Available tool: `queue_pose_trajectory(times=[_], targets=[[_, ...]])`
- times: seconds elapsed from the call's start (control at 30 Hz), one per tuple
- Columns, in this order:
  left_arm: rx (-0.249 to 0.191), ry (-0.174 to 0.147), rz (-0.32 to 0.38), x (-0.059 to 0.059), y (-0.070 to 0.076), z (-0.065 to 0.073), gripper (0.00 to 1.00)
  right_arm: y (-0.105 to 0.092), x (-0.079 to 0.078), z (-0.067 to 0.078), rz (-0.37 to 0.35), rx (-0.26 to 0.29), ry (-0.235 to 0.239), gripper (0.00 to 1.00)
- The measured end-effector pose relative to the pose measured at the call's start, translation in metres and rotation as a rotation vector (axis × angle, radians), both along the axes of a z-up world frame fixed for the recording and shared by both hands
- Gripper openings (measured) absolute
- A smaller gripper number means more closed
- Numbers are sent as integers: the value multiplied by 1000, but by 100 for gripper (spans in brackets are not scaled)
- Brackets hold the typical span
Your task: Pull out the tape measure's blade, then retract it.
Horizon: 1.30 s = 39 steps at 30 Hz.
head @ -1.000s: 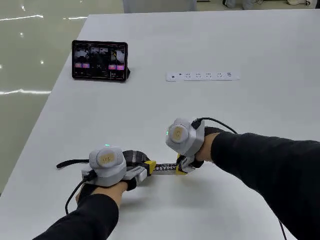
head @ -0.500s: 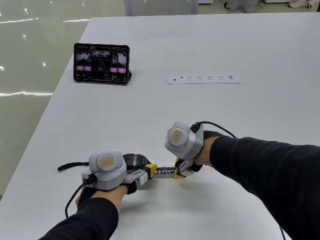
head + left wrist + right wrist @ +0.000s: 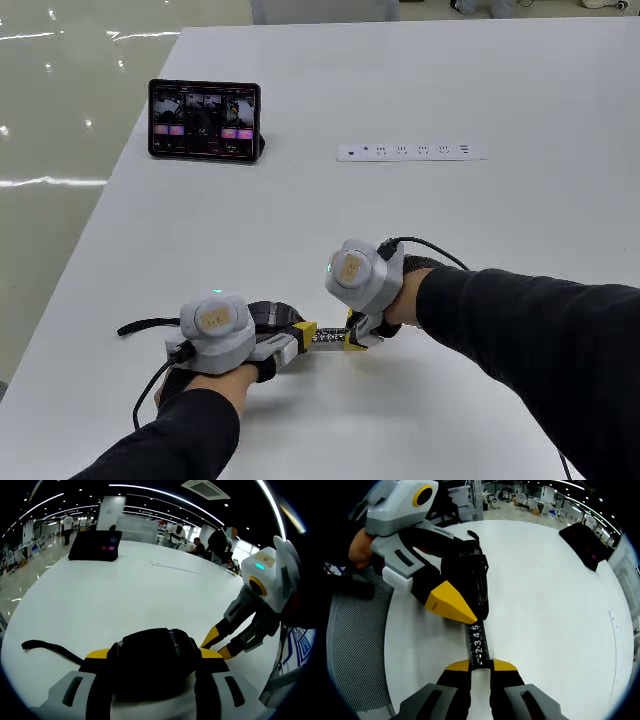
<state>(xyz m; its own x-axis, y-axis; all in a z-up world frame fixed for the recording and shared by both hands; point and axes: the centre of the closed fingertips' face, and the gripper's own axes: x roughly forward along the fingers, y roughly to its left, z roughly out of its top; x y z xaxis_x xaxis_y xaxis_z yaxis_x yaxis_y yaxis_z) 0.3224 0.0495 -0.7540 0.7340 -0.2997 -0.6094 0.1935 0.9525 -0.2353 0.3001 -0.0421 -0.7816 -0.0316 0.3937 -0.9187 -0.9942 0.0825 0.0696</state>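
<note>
Yellow-tipped jaws of the right gripper [image 3: 480,666] are closed almost fully on the end of the blade [image 3: 477,645], which runs straight ahead from between them with the numerals two to five showing. At the far end of that short exposed stretch sits the tape measure [image 3: 469,577], its black case lying on the white table [image 3: 545,605] and clamped between the jaws of the left gripper [image 3: 155,652], one jaw on either side of the case and spread wide to take it. A black wrist strap [image 3: 45,647] trails from the case off to the left of those jaws. Beyond both grippers, well apart from the work, lie a white power strip [image 3: 412,152] and a propped tablet [image 3: 205,120]. With so little blade out, the step could be the very start of the pull or the last of the retraction; I cannot tell which. Either way, the next move calls for the left gripper to pin the case firmly while the right travels in line with the blade, without twisting it, and keeps its pinch so the blade does not snap back.
</note>
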Motion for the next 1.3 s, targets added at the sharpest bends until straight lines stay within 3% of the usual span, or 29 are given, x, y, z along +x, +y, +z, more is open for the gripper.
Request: queue_pose_trajectory(times=[1.3], targets=[[-20, 5, 2, -1, 0, 0, 63, 25, -2, 0, -6, 69, -3, 10]])
